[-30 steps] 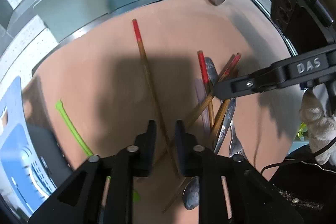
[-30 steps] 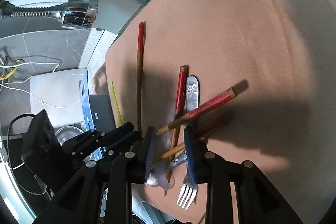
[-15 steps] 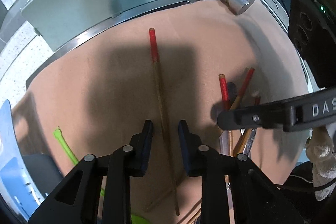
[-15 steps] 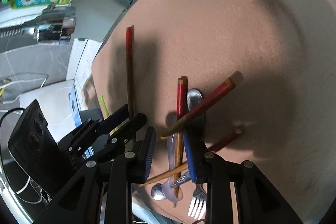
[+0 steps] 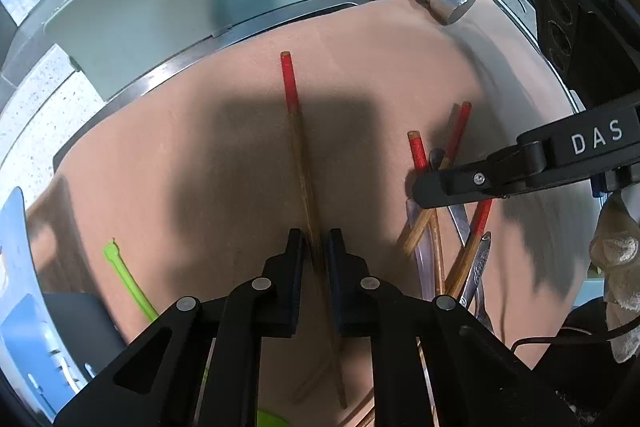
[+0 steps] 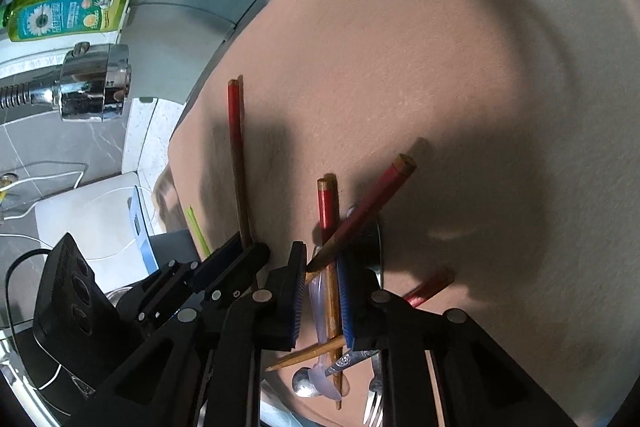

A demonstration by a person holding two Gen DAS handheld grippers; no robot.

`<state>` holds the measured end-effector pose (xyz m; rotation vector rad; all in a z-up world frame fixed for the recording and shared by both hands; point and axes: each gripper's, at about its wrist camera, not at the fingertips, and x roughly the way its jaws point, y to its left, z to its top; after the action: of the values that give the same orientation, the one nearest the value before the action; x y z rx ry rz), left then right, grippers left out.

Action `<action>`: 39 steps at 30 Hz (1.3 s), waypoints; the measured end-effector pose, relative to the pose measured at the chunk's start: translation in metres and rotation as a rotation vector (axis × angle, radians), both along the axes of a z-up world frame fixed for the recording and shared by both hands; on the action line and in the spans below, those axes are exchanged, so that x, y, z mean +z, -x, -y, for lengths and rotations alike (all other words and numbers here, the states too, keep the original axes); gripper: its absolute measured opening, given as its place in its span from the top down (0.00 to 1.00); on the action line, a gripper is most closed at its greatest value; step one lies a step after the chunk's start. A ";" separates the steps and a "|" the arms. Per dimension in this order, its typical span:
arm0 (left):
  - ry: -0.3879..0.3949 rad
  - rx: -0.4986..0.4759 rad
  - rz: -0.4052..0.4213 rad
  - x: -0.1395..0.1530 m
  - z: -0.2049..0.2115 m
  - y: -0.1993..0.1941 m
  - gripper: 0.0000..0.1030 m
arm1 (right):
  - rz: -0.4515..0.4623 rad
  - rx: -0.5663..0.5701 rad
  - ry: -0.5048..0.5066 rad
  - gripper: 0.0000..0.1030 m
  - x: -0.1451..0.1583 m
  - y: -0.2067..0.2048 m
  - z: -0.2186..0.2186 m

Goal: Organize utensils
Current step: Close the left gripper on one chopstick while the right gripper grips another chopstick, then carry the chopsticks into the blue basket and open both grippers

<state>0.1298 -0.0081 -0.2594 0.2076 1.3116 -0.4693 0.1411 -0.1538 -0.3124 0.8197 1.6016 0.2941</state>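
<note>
Black left tongs (image 5: pixel 315 251) set narrowly astride a lone red-tipped chopstick (image 5: pixel 298 163), contact unclear. Right tongs (image 6: pixel 322 287) slightly parted around another chopstick (image 6: pixel 329 247) in a crossed pile of spoons (image 6: pixel 320 367) and fork (image 6: pixel 374 411). All on tan mat (image 6: pixel 440 67), green stick (image 5: pixel 128 279) off left.

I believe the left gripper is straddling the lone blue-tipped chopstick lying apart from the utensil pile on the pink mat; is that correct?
Not quite: the chopstick's tip is red, not blue, as the left wrist view shows. The rest holds: the left gripper straddles it on the pink mat, apart from the utensil pile.
</note>
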 end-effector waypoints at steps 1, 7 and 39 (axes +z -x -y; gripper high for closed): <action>0.002 -0.001 -0.001 0.001 -0.001 0.002 0.91 | 0.006 0.000 -0.001 0.87 0.001 0.000 0.001; 0.023 -0.008 -0.016 0.002 -0.006 0.011 0.93 | 0.018 0.003 -0.020 0.89 0.006 0.005 0.016; 0.141 0.086 0.097 0.044 -0.010 0.016 0.95 | 0.137 -0.036 -0.121 0.94 0.055 0.007 0.043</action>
<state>0.1140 0.0021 -0.2156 0.0553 1.1831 -0.4710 0.1337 -0.1971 -0.2576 0.9009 1.4501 0.4157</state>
